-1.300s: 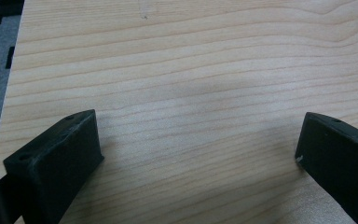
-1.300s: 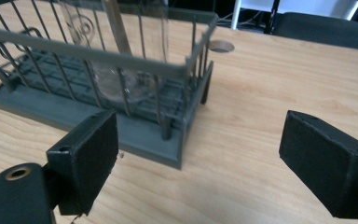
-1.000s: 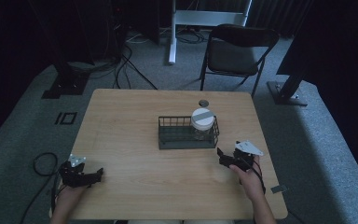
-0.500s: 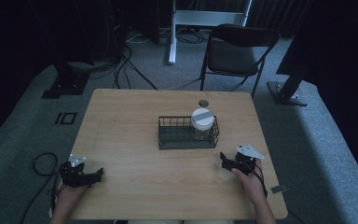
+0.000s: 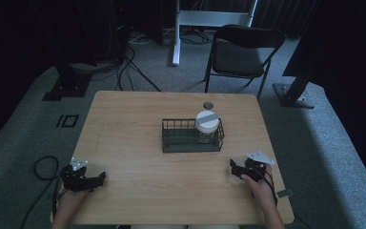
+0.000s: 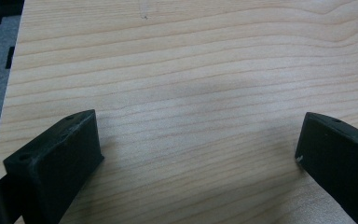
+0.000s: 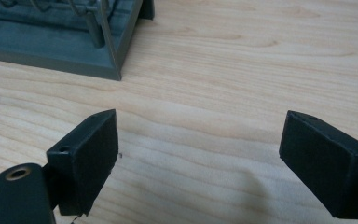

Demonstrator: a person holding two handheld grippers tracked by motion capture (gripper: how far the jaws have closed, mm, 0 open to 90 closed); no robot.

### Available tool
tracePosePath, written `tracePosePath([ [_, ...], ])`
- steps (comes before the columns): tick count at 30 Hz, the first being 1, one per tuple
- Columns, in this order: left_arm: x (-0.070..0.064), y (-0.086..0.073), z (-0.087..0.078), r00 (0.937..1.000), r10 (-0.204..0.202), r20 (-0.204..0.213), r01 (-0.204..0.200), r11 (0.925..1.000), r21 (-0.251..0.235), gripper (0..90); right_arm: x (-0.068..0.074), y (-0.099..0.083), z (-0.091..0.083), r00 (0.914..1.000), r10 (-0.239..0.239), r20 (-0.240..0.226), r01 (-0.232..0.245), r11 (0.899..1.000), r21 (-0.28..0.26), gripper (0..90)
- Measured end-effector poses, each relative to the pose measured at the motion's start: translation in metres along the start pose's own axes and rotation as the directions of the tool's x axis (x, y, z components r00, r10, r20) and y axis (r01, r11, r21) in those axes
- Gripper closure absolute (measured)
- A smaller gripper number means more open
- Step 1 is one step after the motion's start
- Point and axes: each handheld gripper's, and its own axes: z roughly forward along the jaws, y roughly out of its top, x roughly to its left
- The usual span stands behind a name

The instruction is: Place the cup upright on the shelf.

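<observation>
A dark wire basket point(image 5: 192, 137) with a solid flat base sits at the middle of the pale, straight-grained wooden table point(image 5: 133, 124). In its right end stands a jar point(image 5: 207, 125) with a round white lid crossed by a grey strip. Just behind the basket a small dark round disc point(image 5: 208, 105) lies on the wood.

The left gripper point(image 5: 96, 178) rests well in front of the basket to its left, near the table's front edge, jaws wide apart over bare wood. The right gripper point(image 5: 232, 165) rests in front of the basket to its right, jaws also wide and holding nothing; the basket's square front corner point(image 7: 114, 70) lies just ahead of it. Smooth open board runs between basket and both grippers.
</observation>
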Motion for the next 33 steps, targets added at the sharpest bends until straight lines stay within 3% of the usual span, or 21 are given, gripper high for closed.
tracePosePath([
  [10, 0.0, 0.0, 0.0, 1.0, 0.0, 0.0, 0.0, 1.0, 0.0, 0.2, -0.005, -0.003, -0.002, 0.998, 0.048, 0.042, -0.05, 0.998, 0.048, 11.6],
  [15, 0.0, 0.0, 0.0, 1.0, 0.001, 0.0, -0.001, 1.0, 0.0, 0.2, -0.009, -0.004, -0.002, 0.9965, 0.079, 0.025, -0.081, 0.993, 0.087, 11.7],
  [24, 0.0, 0.0, 0.0, 1.0, 0.0, 0.0, 0.0, 1.0, 0.0, 0.2, -0.011, -0.005, -0.001, 0.9976, 0.069, -0.009, -0.067, 0.989, 0.129, 11.7],
  [29, 0.0, 0.0, 0.0, 1.0, 0.0, 0.0, 0.0, 1.0, 0.0, 0.2, -0.008, -0.005, 0.001, 1.0, 0.002, 0.009, -0.003, 0.989, 0.148, 11.9],
  [33, 0.0, 0.0, 0.0, 1.0, 0.0, 0.0, 0.0, 1.0, 0.0, 0.2, -0.008, -0.005, 0.001, 1.0, -0.002, -0.001, 0.002, 0.989, 0.149, 11.8],
])
